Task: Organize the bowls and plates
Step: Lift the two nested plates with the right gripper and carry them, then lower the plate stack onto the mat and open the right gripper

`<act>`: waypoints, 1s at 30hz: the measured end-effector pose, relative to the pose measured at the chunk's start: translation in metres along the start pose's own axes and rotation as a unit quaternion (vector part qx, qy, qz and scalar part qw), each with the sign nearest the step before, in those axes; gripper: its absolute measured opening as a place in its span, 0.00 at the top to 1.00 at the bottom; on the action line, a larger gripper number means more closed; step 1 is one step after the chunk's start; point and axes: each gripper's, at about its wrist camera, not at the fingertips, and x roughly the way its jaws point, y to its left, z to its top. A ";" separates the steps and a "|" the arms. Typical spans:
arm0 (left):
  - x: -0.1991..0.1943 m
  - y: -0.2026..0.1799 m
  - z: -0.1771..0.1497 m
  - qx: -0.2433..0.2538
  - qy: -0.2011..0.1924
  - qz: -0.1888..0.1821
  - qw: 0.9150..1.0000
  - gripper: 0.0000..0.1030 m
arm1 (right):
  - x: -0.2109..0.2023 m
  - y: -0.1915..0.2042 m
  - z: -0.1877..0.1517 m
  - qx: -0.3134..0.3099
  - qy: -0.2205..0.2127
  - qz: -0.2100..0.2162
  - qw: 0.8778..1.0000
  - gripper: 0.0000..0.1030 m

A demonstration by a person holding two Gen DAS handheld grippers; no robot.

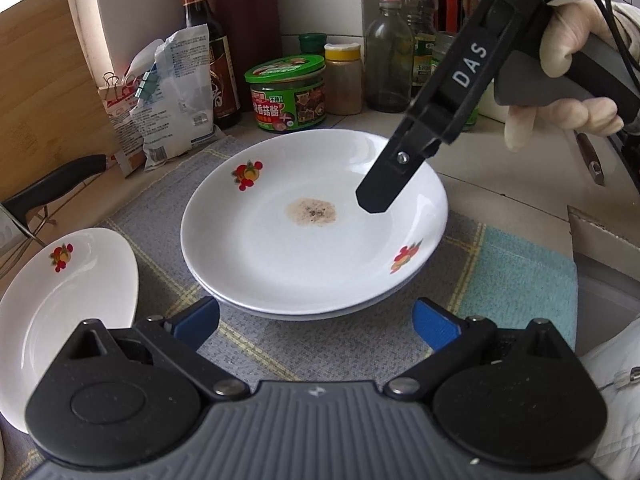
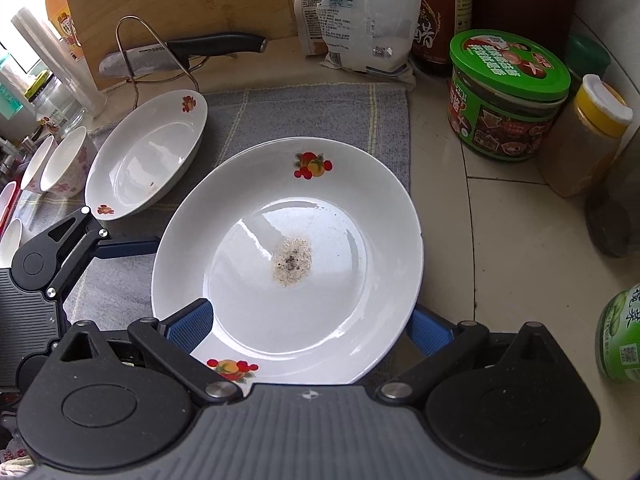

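A grey checked mat (image 1: 132, 232) fills the middle of both views, spread over a pale tiled counter (image 2: 480, 216). At the centre of each frame sits the stack (image 1: 304, 304) of white plates, and the top plate (image 2: 288, 248) carries fruit prints on its rim and a brown speckled stain (image 2: 292, 264) at its middle. A second plate (image 2: 144, 160) lies on the mat at the left of the right wrist view (lower left in the left wrist view), apart from the stack. Two small bowls (image 2: 60, 164) stand at the far left edge there. The right gripper (image 2: 308, 328) is spread wide, its blue fingers (image 2: 192, 324) either side of the top plate's near rim; whether they touch it cannot be told. The left gripper (image 1: 316, 324) also stands wide, empty, just short of the stack. A green-lidded jar (image 2: 508, 96) stands at the upper right, a knife (image 2: 184, 52) at the upper left.
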 end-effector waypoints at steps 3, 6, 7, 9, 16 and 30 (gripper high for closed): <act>-0.006 -0.001 0.000 -0.008 -0.010 0.006 1.000 0.01 | -0.006 0.009 -0.003 -0.030 -0.027 -0.022 0.999 0.00; -0.017 0.000 -0.001 -0.034 -0.026 0.017 0.999 0.01 | -0.012 0.021 -0.007 -0.061 -0.058 -0.040 0.996 0.00; -0.021 0.000 -0.002 -0.046 -0.031 0.022 0.998 0.01 | -0.013 0.025 -0.008 -0.067 -0.065 -0.043 0.995 0.00; -0.031 0.005 -0.006 -0.068 -0.040 0.035 0.996 0.01 | -0.013 0.032 -0.010 -0.073 -0.077 -0.045 0.993 0.00; -0.072 0.032 -0.035 -0.150 -0.060 0.114 0.980 0.01 | -0.008 0.060 -0.014 -0.072 -0.102 -0.032 0.992 0.00; -0.132 0.078 -0.104 -0.201 -0.055 0.181 0.961 0.01 | 0.005 0.156 -0.033 -0.073 -0.146 -0.060 0.985 0.00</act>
